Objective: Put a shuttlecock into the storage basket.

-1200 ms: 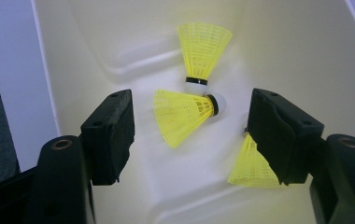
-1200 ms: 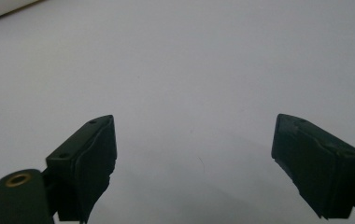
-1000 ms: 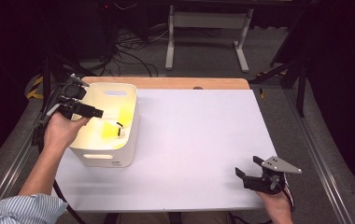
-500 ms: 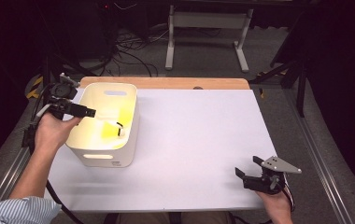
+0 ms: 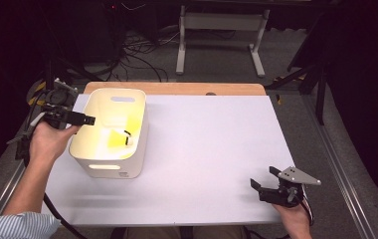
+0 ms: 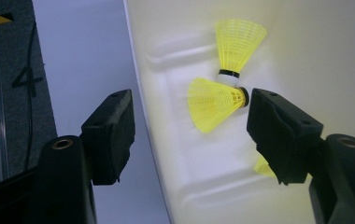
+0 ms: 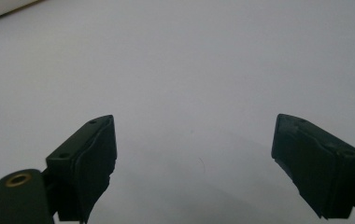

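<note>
A big white table top (image 5: 202, 149) stands in a dark room with cables on the floor behind it. On its left side sits a white plastic tub with rounded corners (image 5: 108, 164). Inside the tub lie yellow plastic shuttlecocks (image 6: 217, 98), two of them touching at their tips. The left gripper (image 5: 85, 119) is at the tub's left rim. Its jaws are spread wide, one outside the wall and one inside, and they pinch nothing. The right gripper (image 5: 265, 180) rests low near the table's front right corner, its jaws spread wide over bare table.
</note>
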The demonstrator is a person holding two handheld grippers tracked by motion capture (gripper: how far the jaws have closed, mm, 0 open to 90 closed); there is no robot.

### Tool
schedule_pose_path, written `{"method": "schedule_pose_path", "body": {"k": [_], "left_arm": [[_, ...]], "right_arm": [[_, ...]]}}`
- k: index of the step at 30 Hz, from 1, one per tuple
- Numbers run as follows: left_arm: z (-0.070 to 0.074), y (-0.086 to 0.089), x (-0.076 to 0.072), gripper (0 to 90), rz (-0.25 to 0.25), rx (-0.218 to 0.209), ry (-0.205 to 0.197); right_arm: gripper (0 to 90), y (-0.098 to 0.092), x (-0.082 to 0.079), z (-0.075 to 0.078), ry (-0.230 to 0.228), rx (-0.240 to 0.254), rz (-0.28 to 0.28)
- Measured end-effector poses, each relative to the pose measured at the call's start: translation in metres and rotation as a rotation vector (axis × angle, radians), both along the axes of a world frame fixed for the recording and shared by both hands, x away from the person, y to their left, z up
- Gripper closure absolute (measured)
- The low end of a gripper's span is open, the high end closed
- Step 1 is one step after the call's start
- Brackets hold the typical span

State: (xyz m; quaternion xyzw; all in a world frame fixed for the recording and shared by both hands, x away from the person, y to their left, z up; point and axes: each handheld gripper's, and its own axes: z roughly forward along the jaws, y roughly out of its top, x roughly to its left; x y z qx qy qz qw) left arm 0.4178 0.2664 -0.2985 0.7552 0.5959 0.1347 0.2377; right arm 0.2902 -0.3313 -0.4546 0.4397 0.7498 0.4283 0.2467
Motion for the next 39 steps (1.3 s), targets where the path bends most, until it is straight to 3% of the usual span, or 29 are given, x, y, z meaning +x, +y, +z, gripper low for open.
{"method": "schedule_pose_path", "body": {"k": [39], "left_arm": [[-0.007,0.042,-0.018,34.0,0.106,-0.012,-0.019]], "right_arm": [[14.8,0.001,0.001,0.000,0.002,0.001,0.002]]}}
